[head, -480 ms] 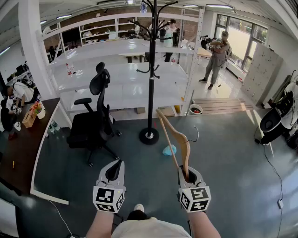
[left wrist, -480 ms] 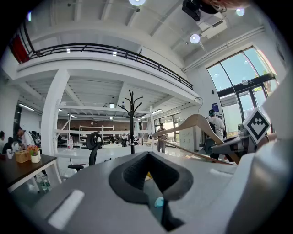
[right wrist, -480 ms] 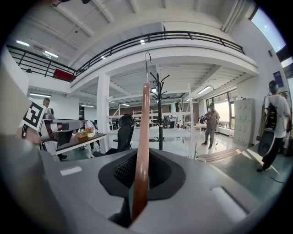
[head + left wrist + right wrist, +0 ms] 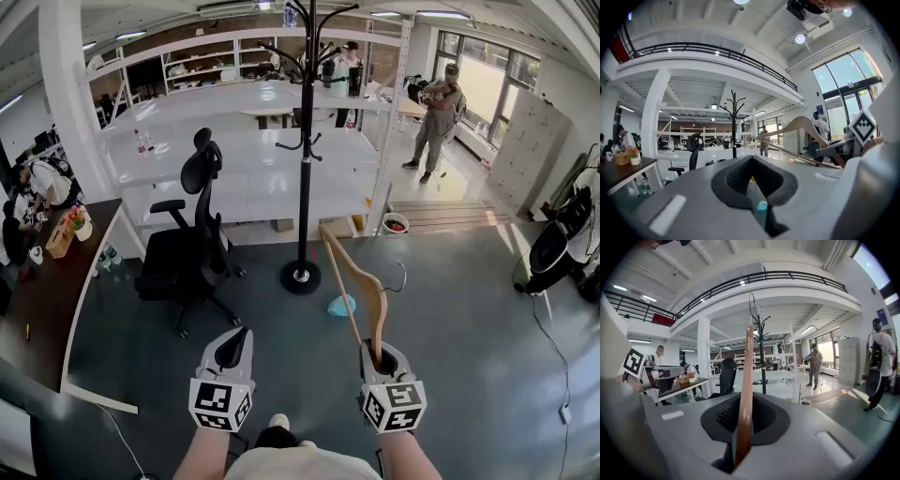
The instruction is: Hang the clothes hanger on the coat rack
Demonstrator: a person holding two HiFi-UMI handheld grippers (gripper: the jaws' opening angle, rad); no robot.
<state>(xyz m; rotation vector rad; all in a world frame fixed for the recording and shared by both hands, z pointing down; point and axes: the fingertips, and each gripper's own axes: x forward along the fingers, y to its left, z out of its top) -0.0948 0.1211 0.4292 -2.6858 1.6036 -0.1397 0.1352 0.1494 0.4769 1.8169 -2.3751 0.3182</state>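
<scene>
- The left tongs [image 4: 232,343] sit low and nearest on the person's left, with the jaws drawn together and nothing between them.
- The right tongs [image 4: 380,354] sit level with them, jaws clamped on one end of the wooden clothes hanger [image 4: 359,277].
- The hanger rises forward out of those jaws and leans away over the grey floor, with its metal hook [image 4: 398,277] jutting to the right (in the right gripper view the wood stands almost upright, hook on top).
- It is held in the air, well apart from the coat rack [image 4: 305,150].
- A pale blue thing [image 4: 341,305] lies on the floor beyond the hanger; what it is cannot be told.
- The coat rack is a black pole on a round base, with curved arms at the top, standing straight ahead.
- A black office chair [image 4: 192,239] stands left of the rack, apart from it.
- A dark worktop [image 4: 42,309] runs along the left edge.
- An open box [image 4: 62,234] on the worktop holds colourful items too small to name, and a white pot [image 4: 82,228] stands just beside it.
- A white tub [image 4: 395,222] sits at the foot of a shelving post right of the rack, with something red inside.
- Farthest off are white shelving [image 4: 234,94] and a standing person [image 4: 436,117] near the windows.
</scene>
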